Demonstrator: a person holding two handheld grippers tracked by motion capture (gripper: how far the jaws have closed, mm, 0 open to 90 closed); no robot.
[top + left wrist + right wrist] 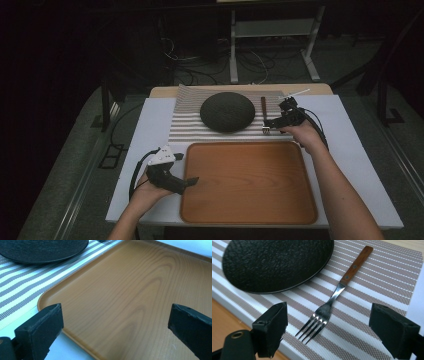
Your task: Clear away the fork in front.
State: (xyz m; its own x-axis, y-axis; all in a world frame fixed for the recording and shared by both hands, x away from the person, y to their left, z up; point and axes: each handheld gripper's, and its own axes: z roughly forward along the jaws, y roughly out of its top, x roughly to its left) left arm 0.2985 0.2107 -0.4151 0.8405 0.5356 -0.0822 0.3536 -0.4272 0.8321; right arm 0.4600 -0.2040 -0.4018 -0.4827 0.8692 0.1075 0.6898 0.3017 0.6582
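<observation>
Left gripper is hovering spread over the wooden tray's near-left corner, holding nothing. Right gripper, spread too, is hanging over the wooden-handled fork lying on the striped placemat just beside the black plate. Closing on the tines risks a slip or nudging the plate; rightward, open room.

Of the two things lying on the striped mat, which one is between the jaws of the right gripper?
The fork with the brown wooden handle. The open right gripper frames its tines; the round black textured plate lies off to one side.
</observation>
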